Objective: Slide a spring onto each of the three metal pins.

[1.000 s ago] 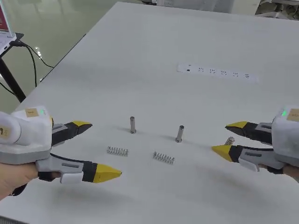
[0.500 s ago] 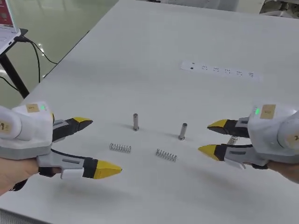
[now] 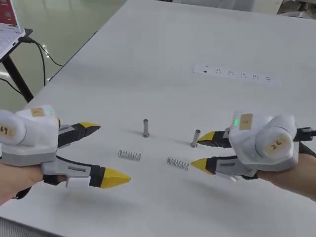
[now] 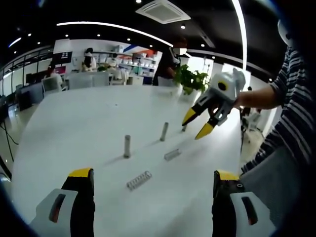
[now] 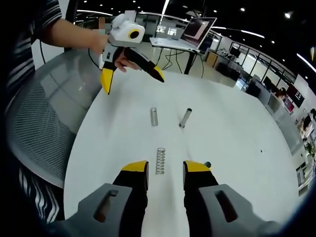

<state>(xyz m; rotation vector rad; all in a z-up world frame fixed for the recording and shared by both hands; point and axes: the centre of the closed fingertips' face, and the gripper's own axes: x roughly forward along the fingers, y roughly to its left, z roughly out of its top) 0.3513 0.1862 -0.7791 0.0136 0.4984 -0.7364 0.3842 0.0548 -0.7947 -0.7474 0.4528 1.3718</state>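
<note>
my left tool (image 3: pixel 111 153) hangs wide open, empty; my right tool (image 3: pixel 198 151), partly open and empty, sits just beside a spring (image 3: pixel 177 163), seemingly not touching.

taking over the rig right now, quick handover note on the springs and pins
Left gripper: open, empty, above the table, left of the parts.
Right gripper: open, empty, jaws pointed at the right spring.
Left spring also lies loose on the table.
Left pin and middle pin stand upright, bare; third pin too small to judge.
Done: nothing on those two pins. To do: slide each loose spring onto a pin.
</note>
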